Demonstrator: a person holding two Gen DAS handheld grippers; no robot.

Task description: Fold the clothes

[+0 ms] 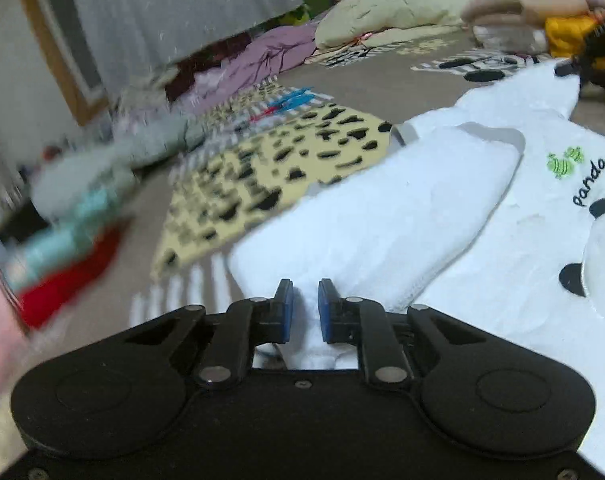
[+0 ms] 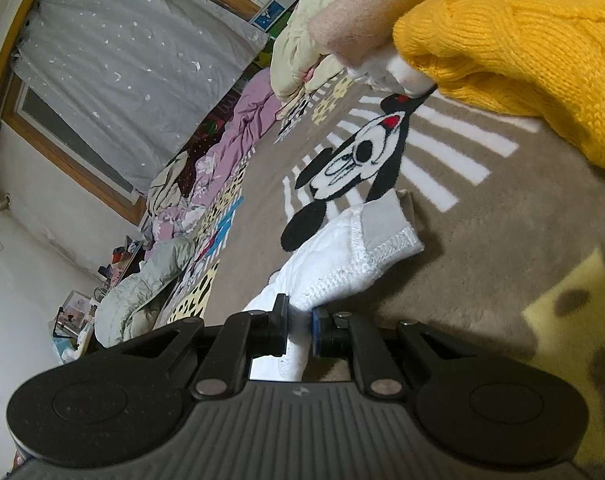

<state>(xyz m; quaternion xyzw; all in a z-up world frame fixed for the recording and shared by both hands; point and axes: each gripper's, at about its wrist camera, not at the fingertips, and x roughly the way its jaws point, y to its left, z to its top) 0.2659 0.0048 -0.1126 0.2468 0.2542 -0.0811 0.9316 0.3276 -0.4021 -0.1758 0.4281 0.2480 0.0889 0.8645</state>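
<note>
A white fleece garment (image 1: 482, 216) with a panda patch and green "Panda" embroidery lies spread on the patterned carpet. One sleeve (image 1: 382, 216) is folded across its body. My left gripper (image 1: 305, 300) is shut on white fabric at the garment's near edge. In the right wrist view my right gripper (image 2: 300, 316) is shut on another white edge of the garment (image 2: 342, 264), whose grey-lined cuff (image 2: 386, 228) sticks out beyond the fingers, just above the carpet. The right gripper also shows in the left wrist view at the garment's far corner (image 1: 570, 68).
A yellow knit sweater (image 2: 522, 40) lies at the upper right, with a pink garment (image 2: 350, 28) beside it. The carpet (image 2: 462, 200) has a cartoon mouse print (image 2: 354, 160). Piles of purple (image 2: 242, 128) and cream bedding (image 1: 402, 4) line the far side. A grey curtain (image 1: 174, 8) hangs behind.
</note>
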